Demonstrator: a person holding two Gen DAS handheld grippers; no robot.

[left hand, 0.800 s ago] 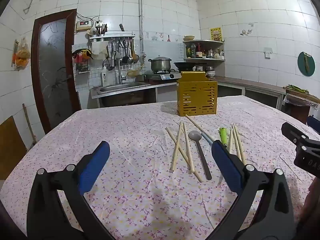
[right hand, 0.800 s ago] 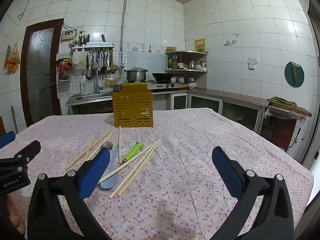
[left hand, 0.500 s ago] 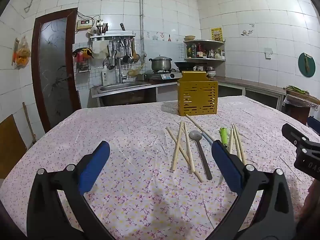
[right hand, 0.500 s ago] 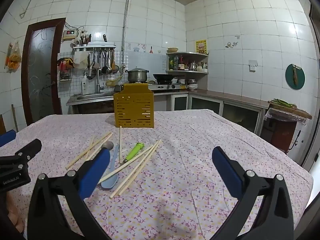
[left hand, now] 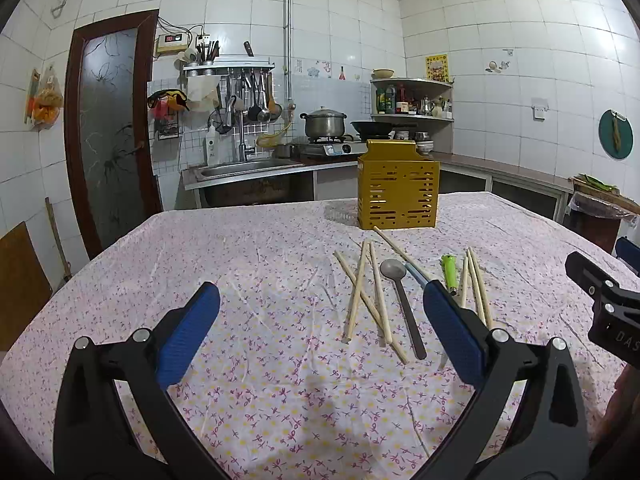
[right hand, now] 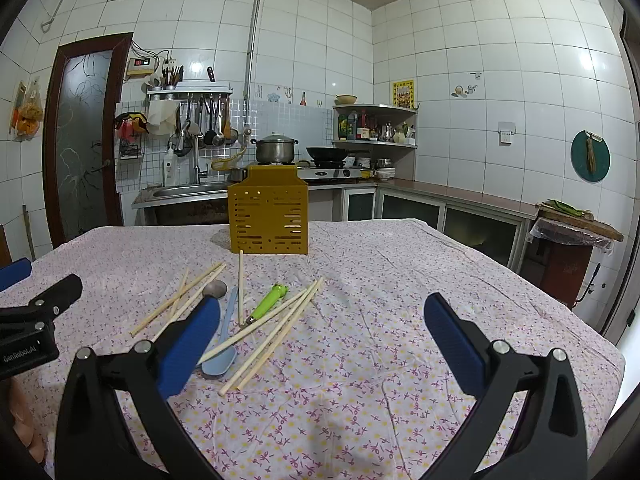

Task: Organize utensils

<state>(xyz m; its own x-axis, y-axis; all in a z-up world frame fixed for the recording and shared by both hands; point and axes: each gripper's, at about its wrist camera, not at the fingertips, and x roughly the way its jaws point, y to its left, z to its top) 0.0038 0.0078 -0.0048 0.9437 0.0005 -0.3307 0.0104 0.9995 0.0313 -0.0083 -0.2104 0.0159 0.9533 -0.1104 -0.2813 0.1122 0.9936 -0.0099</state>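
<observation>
A table under a floral tablecloth (right hand: 400, 280) carries a yellow slotted utensil holder (right hand: 268, 220) at twelve o'clock; scattered before it lie wooden chopsticks (right hand: 276, 334), a grey spoon (left hand: 400, 300), a blue spoon (right hand: 222, 354) and a green-handled peeler (right hand: 270, 300).

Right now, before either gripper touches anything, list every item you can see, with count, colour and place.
utensil holder: one, yellow, upright at the table's far side
chopsticks: at least seven, pale wood, scattered before the holder
grey spoon: one, dark handle, among the chopsticks
blue spoon: one, light blue, beside the grey one
green-handled tool: one, between chopstick groups
tablecloth: one, pink-flowered, covering the table
pot: one, steel, on the stove behind
left gripper: black, blue pads, open, empty
right gripper: same, open, empty
</observation>
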